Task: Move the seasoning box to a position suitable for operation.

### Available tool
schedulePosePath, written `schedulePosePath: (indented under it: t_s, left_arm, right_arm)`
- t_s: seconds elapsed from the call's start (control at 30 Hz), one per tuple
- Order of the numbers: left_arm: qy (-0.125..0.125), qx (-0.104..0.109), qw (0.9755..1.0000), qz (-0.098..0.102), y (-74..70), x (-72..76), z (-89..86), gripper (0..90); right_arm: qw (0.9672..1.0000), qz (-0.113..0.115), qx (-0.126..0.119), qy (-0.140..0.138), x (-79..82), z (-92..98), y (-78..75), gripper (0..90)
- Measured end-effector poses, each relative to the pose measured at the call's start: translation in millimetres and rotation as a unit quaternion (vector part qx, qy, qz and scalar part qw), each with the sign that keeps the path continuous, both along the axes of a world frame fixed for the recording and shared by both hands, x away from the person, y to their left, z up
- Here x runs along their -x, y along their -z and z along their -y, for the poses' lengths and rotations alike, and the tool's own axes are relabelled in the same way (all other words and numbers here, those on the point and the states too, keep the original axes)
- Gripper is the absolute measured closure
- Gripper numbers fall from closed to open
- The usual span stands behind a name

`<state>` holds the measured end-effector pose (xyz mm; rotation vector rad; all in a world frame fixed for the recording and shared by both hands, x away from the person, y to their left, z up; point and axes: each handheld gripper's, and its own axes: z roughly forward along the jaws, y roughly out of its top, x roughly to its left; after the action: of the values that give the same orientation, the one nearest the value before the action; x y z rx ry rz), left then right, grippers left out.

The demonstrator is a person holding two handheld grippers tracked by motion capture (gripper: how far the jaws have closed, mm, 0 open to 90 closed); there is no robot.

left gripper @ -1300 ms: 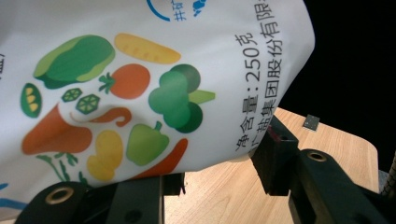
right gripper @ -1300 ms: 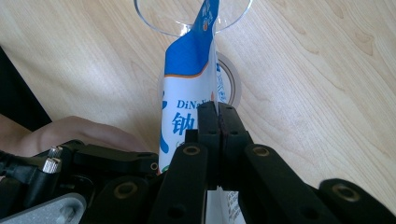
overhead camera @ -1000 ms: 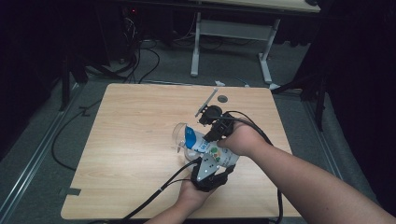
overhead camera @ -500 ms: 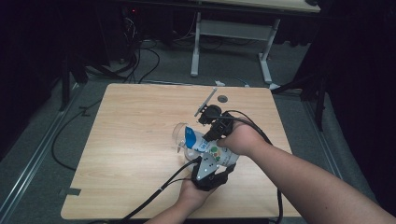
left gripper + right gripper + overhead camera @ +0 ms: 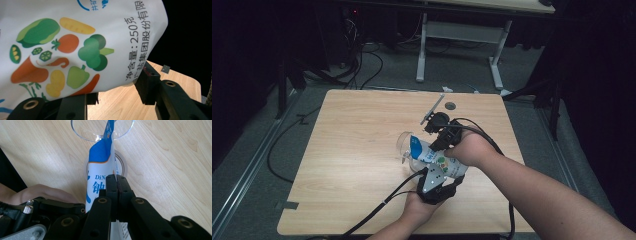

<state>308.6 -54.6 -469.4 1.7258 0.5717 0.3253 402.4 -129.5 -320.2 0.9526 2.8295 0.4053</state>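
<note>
While tilted, both tools (image 5: 439, 150) gripping pouch (image 5: 434, 157)

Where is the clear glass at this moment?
In the high view the clear glass stands on the table near its middle, just left of the salt bag. In the right gripper view the bag's blue top reaches over its rim.

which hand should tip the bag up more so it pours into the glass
Left, probably. The left tool clamps the bag's wide lower body from beneath, so raising it tilts the contents toward the clear glass. The right tool is shut on the bag's thin upper edge near the spout, better suited to steadying the aim.
</note>
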Motion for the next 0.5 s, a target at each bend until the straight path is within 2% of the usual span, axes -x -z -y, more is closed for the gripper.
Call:
schedulePosePath:
  t_s: [0.5]
  left_arm:
    - [0.002, 0.000, 1.0000, 0.001, -2.0, -0.1, 0.5, 58.7]
  right_arm:
    - [1.0000, 0.000, -0.001, -0.002, -0.3, 0.7, -1.0, 89.7]
